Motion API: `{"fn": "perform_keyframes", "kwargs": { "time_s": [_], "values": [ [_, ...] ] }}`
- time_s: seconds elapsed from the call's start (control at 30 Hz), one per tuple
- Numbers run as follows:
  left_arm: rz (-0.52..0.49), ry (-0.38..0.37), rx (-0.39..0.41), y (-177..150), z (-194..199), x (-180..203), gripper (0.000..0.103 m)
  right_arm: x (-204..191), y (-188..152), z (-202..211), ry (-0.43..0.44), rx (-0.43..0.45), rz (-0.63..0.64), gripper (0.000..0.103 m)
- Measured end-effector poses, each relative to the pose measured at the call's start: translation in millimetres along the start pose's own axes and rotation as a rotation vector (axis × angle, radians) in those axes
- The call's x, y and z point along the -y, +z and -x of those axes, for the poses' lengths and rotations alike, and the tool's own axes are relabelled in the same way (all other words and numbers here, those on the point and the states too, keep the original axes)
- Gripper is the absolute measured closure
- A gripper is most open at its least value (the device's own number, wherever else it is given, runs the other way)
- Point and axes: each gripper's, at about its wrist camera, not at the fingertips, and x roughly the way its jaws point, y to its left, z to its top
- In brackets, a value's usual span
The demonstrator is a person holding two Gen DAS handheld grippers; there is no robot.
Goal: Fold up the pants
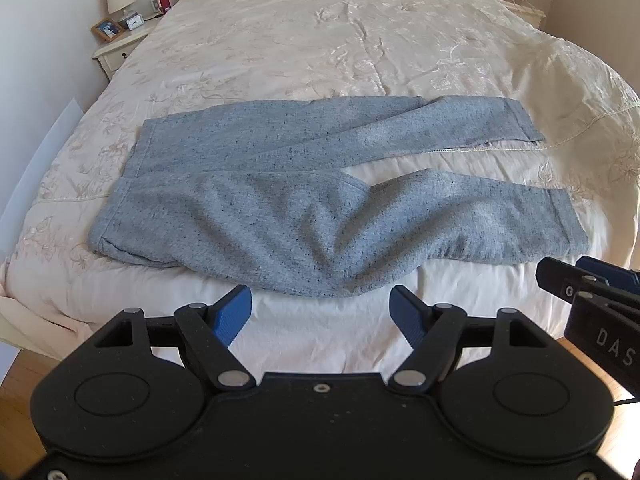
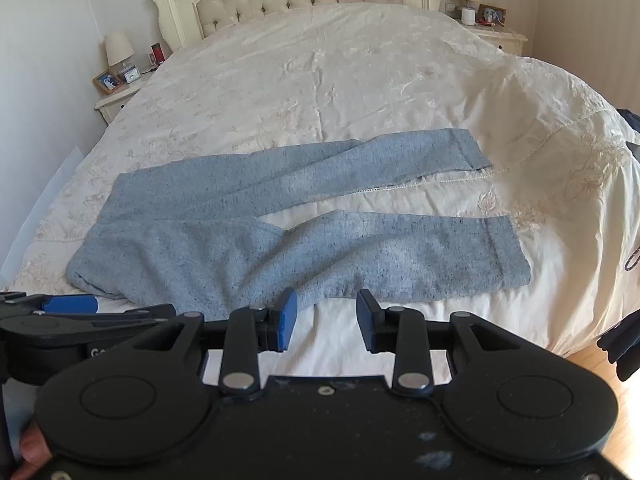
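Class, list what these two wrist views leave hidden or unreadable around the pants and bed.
- Underside of the pants: both views, covered by its own cloth.
- Lettering on the right tongs: left wrist view, cut off by the edge.
- Photo frame on the nightstand: too small.
- Dark item: right wrist view, cut by the edge.

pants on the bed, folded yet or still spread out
Spread out, not folded. The pants lie flat on the bedspread with both legs stretched apart toward the right, bedspread showing between them.

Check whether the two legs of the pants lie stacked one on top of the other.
No, the pants lie flat on the bed with the two legs apart, bare bedspread showing between them.
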Motion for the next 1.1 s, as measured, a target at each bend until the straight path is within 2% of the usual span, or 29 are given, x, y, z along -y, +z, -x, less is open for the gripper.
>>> {"fn": "perform_keyframes", "kwargs": {
  "time_s": [0.23, 0.53, 0.83, 1.1],
  "values": [
    [0.015, 0.0, -0.004, 0.1, -1.5, -1.2, 0.027, -0.2, -0.9, -2.4, -0.006, -0.029, -0.001, 0.068],
    [0.016, -0.005, -0.007, 0.4, -1.7, -2.6, 0.027, 2.5, -0.8, -4.6, -0.004, -0.014, -0.014, 0.067],
    [0.023, -0.009, -0.019, 1.7, -5.9, -4.4, 0.027, 0.4, 0.3, -8.2, 0.0, -0.067, -0.032, 0.066],
    [0.025, -0.024, -0.03, 10.8, -15.2, -13.1, 0.027, -11.3, 5.3, -14.5, -0.04, -0.086, 0.003, 0.065]
  ]
}}
